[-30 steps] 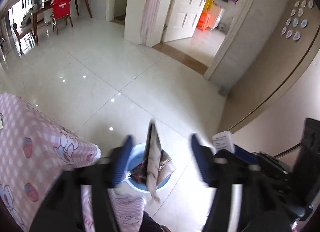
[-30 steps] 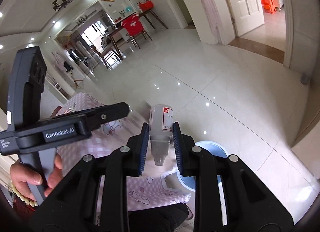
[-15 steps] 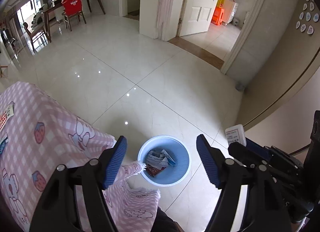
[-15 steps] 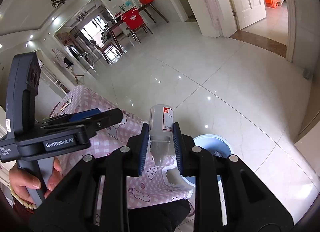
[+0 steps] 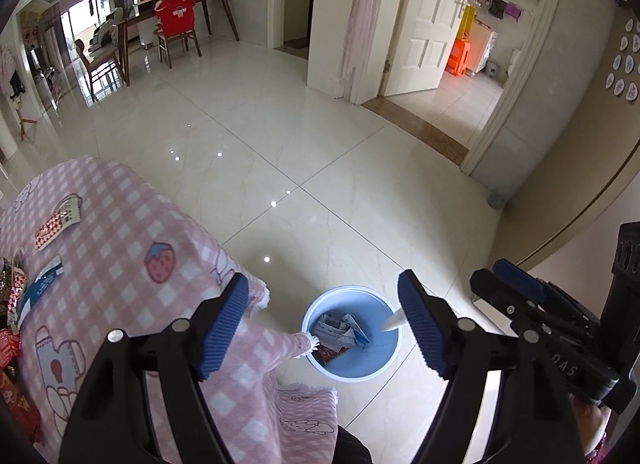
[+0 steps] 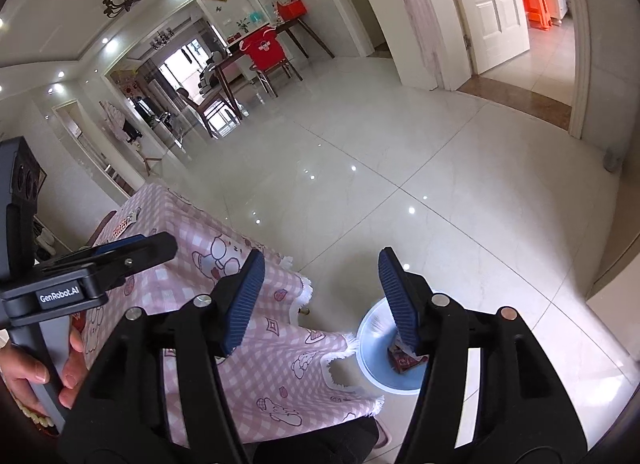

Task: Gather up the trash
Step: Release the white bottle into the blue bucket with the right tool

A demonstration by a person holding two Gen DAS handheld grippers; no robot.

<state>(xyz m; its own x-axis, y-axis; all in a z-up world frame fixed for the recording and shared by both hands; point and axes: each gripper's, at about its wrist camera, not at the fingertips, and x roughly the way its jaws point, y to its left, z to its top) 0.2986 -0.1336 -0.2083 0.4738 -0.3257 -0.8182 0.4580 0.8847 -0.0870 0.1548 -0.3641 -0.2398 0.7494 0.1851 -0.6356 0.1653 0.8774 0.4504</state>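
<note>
A light blue bin (image 5: 352, 338) stands on the floor by the table corner, holding folded paper (image 5: 340, 330) and a red wrapper (image 5: 326, 356). A blurred white bottle (image 5: 394, 320) is in the air at the bin's right rim. My left gripper (image 5: 320, 324) is open and empty above the bin. My right gripper (image 6: 320, 300) is open and empty, with the bin (image 6: 380, 364) below its right finger. Wrappers (image 5: 56, 223) and a blue packet (image 5: 38, 288) lie on the pink checked tablecloth (image 5: 120, 232).
The table's corner and hanging cloth (image 6: 280, 352) lie just left of the bin. Glossy tiled floor (image 5: 280, 143) stretches ahead. A dining table with a red-covered chair (image 5: 176, 19) stands far back left. An open white door (image 5: 424, 19) is at the back right.
My right gripper has opened and let go of the white bottle, which now drops at the bin. The left gripper stayed open and moved back over the table corner.
</note>
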